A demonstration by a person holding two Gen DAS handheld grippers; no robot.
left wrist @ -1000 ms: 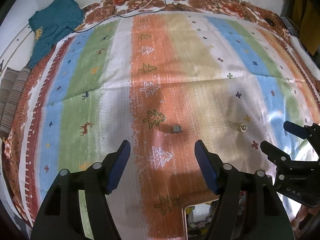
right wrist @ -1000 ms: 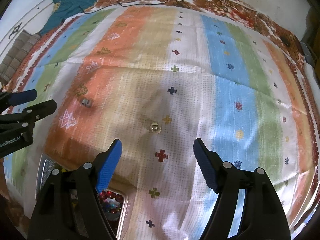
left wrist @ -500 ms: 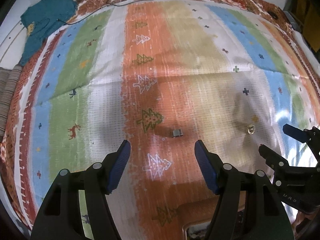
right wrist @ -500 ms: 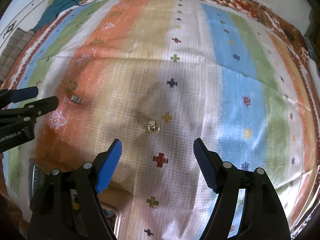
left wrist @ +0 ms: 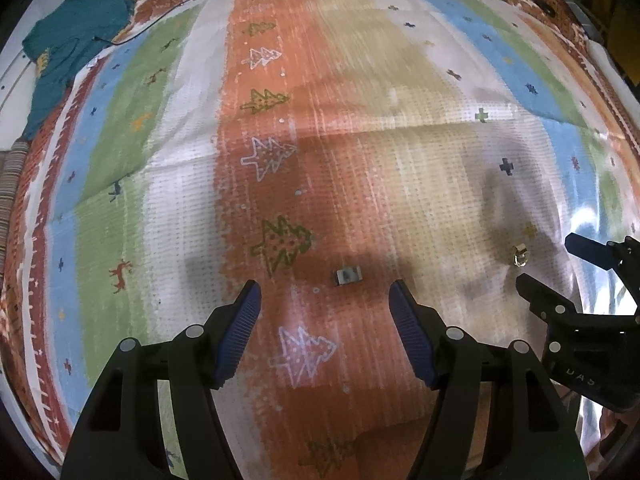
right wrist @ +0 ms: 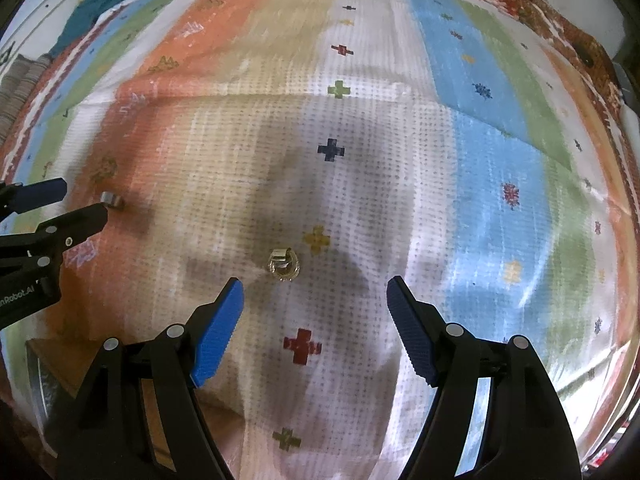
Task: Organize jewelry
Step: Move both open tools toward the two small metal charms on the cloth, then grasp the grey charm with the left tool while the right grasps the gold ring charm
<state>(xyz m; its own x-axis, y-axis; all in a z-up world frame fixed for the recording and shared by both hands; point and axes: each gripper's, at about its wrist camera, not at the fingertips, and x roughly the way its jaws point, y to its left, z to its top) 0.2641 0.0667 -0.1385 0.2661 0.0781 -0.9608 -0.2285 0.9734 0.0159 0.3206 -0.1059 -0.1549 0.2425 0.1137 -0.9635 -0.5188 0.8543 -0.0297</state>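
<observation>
- The striped, woven cloth with tree and cross motifs (left wrist: 360,80) fills more of both views than a second ago; I have dropped closer.
- My left gripper (left wrist: 325,316) hangs over it, jaws apart and empty; my right gripper (right wrist: 314,312) likewise.
- The small silver ring (left wrist: 347,275) lies just ahead of the left fingertips; the small gold ring (right wrist: 283,266) just ahead of the right.
- I judge this the approach: next, lower and straddle each ring before closing.

Silver ring (left wrist: 347,276), gold ring (right wrist: 283,266), apart
</observation>
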